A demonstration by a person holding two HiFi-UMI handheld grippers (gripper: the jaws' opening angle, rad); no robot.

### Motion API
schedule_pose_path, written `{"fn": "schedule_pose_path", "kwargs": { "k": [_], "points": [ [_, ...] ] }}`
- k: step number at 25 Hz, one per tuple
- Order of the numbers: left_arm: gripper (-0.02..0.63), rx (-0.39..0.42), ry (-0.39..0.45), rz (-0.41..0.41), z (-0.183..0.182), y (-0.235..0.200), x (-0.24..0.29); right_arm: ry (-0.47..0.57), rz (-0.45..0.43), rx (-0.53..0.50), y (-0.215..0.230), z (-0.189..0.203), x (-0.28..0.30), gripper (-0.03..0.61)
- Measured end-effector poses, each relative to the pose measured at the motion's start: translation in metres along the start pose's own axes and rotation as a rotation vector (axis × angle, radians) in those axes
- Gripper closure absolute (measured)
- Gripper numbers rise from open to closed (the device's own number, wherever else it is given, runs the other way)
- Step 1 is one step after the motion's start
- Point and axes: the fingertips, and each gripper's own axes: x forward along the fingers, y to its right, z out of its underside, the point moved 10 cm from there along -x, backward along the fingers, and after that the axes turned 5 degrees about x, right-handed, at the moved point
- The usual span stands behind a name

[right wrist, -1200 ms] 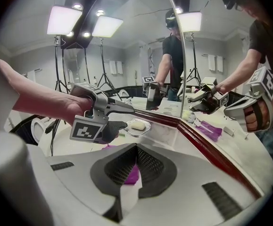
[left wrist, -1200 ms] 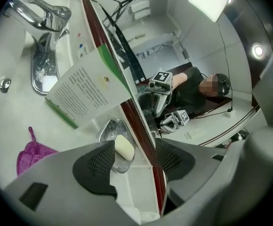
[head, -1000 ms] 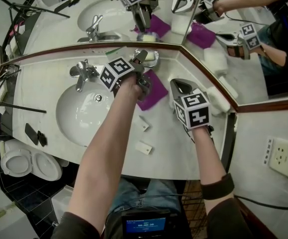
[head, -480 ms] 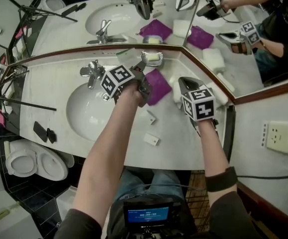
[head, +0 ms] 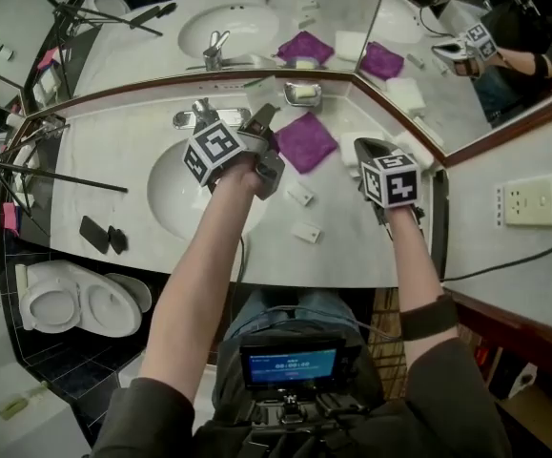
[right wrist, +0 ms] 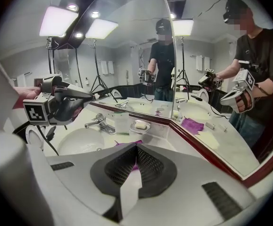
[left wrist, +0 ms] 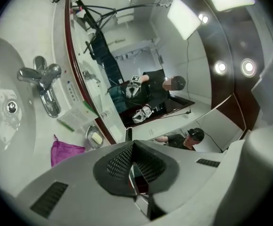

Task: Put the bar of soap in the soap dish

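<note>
The bar of soap (head: pixel 303 91) is lying in the soap dish (head: pixel 289 94) at upper centre, just above the left tool (head: pixel 263 115), which is sitting nearer than the right tool (head: pixel 364 144), both pressing their jaws together on nothing.

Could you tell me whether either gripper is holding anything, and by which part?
Nothing is held: the left gripper and right gripper are both shut, empty; the soap lies in the dish.

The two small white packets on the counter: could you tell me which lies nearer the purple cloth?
The upper white packet, just below the purple cloth; the other packet lies nearer the counter front.
</note>
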Motion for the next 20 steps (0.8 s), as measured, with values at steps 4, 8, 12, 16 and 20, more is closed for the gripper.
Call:
{"fn": "schedule_pose_path", "kwargs": {
  "k": [4,8,12,16,20],
  "points": [
    [0.609,0.035,0.004,0.070,-0.002,0.011,-0.034,0.006,0.017,0.026,-0.011,0.006,-0.013,0.566],
    [0.609,0.085,-0.010,0.108,0.000,0.011,-0.067,0.002,0.047,0.044,-0.019,0.015,-0.025,0.566],
    [0.609,0.145,-0.037,0.124,0.001,0.008,-0.094,0.015,0.061,0.063,-0.027,0.022,-0.041,0.566],
    [0.609,0.144,-0.035,0.140,0.000,0.004,-0.122,0.020,0.082,0.093,-0.033,0.034,-0.053,0.566],
    [0.609,0.126,-0.005,0.150,-0.002,0.005,-0.147,0.039,0.096,0.112,-0.045,0.041,-0.066,0.566]
  ]
}}
